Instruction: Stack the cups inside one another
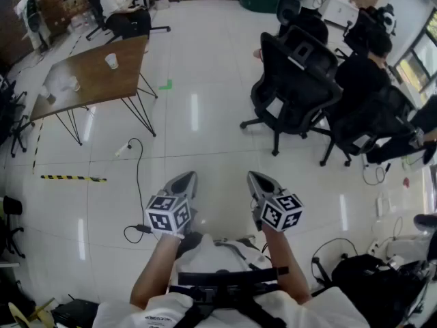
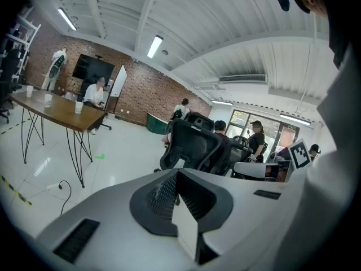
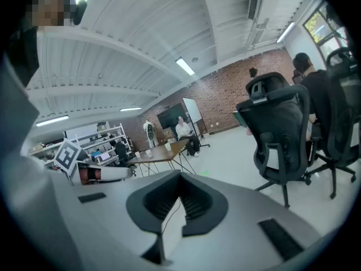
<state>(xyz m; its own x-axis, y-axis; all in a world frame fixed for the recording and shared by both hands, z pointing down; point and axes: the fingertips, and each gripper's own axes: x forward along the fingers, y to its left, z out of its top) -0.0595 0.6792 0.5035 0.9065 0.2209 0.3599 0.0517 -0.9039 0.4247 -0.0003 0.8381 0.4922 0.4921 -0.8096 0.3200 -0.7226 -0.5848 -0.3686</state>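
on the far wooden table (image 1: 102,80), pale cups (image 1: 111,61) standing apart, left gripper (image 1: 187,178) and right gripper (image 1: 255,178) closed, empty

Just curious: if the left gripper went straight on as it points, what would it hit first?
Probably the black chair, seen right past the left gripper's tips. Tilted slightly down, it may meet the floor first. Depth unclear.

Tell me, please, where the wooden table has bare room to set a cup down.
The wooden table is bare along its near edge and at the end by the seated person, beyond the lone cup. Its left end is crowded with cups.
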